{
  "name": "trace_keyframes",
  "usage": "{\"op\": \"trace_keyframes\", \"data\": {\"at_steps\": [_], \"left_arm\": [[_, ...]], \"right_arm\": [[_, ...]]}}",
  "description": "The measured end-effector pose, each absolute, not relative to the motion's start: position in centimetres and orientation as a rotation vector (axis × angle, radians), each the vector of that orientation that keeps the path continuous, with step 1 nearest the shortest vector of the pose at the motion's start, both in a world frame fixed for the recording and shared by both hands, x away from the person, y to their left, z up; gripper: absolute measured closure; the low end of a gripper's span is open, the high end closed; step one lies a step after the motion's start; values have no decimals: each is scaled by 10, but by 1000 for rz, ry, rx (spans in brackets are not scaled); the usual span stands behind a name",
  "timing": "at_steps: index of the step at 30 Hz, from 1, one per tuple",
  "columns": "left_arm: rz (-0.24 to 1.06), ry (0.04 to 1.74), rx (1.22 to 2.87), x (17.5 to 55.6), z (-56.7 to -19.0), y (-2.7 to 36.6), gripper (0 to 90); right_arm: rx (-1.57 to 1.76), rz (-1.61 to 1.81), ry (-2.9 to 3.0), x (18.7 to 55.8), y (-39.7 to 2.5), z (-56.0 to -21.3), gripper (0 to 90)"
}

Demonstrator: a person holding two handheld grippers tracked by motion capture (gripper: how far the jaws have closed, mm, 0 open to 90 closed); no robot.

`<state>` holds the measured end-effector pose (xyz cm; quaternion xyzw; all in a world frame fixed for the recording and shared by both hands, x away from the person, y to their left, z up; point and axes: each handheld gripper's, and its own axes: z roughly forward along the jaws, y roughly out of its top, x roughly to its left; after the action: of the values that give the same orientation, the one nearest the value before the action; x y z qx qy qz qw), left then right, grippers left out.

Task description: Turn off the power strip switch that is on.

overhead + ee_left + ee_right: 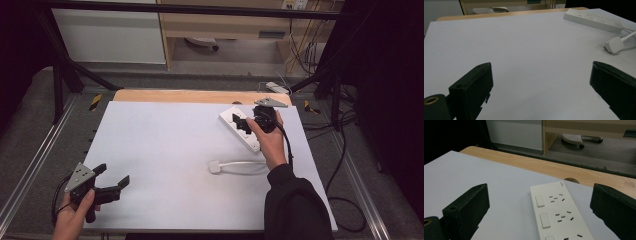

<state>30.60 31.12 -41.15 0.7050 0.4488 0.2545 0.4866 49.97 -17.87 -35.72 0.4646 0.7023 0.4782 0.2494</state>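
While the right gripper (244,125) hovers with its jaws spread wide over the white power strip (239,127), the strip lies flat at the far right of the white table (165,150), running between the two jaws in the right gripper view. Its cord ends in a white plug (215,166) lying nearer, just left of the person's right forearm. A small mark is printed at the strip's far corner, too small to read. At the near left, the left gripper (112,175) is likewise open, holding nothing, well apart from the strip.
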Motion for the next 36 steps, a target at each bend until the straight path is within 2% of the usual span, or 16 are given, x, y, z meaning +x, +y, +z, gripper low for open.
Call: {"op": "trace_keyframes", "data": {"at_steps": [14,36], "left_arm": [[620,1097,1707,306,-411,312,47],[618,1107,1695,306,-412,313,47]], "right_arm": [[1212,1334,1852,466,-202,-338,41],[1093,1420,1796,405,-236,-354,60]]}}
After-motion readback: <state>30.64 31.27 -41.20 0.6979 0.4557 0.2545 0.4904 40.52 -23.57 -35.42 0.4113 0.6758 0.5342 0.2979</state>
